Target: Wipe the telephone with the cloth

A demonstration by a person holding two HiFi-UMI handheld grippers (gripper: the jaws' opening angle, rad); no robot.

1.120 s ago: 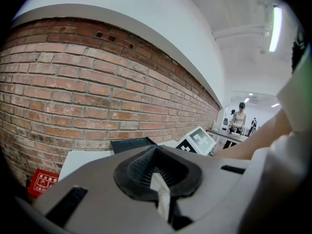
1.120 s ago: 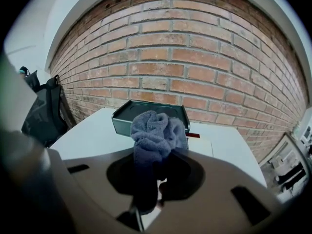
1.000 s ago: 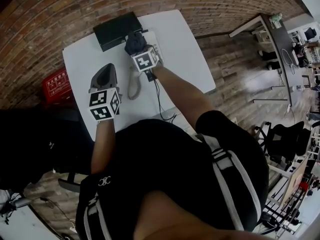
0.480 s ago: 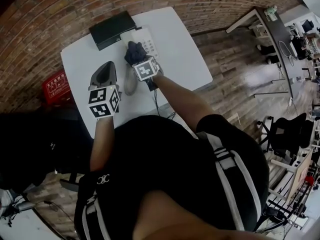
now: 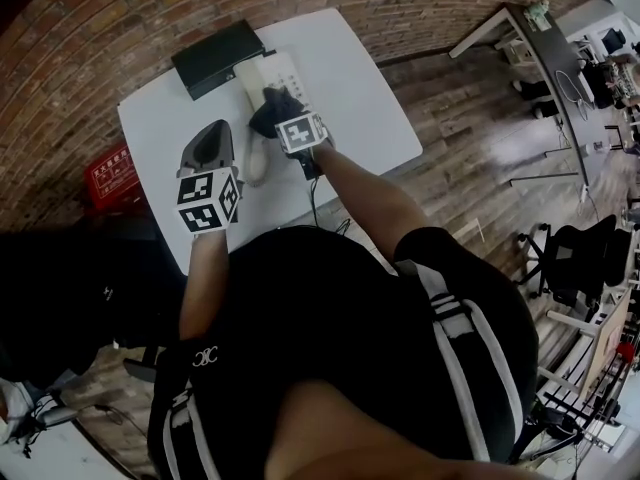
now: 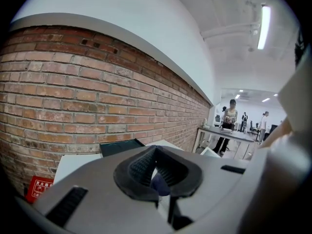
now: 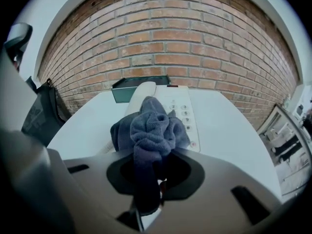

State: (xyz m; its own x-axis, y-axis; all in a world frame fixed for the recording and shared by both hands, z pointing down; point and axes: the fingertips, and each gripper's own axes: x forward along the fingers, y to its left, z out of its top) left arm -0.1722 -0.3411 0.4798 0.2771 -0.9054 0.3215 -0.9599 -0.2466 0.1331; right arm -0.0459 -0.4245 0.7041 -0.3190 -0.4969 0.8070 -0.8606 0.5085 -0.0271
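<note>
Grey cloth (image 7: 150,123) pinched by right tool (image 7: 148,177) | half-hides telephone (image 7: 181,106) | left tool (image 6: 156,154) pressed together

Looks along the left claw (image 6: 155,150), dark pads (image 6: 134,172) drawn together at the far tips, a small bluish patch (image 6: 160,184) between them, unclear what. Beyond, a dark flat box (image 6: 122,146) on the white table (image 6: 73,163) by the brick wall (image 6: 73,91); far right, people (image 6: 229,117) standing at a desk (image 6: 225,132).

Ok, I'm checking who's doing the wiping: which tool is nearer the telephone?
Right. The right tool holds the cloth against the telephone, beside its keypad. The left tool hangs to the telephone's left over the white table, apart from it.
</note>
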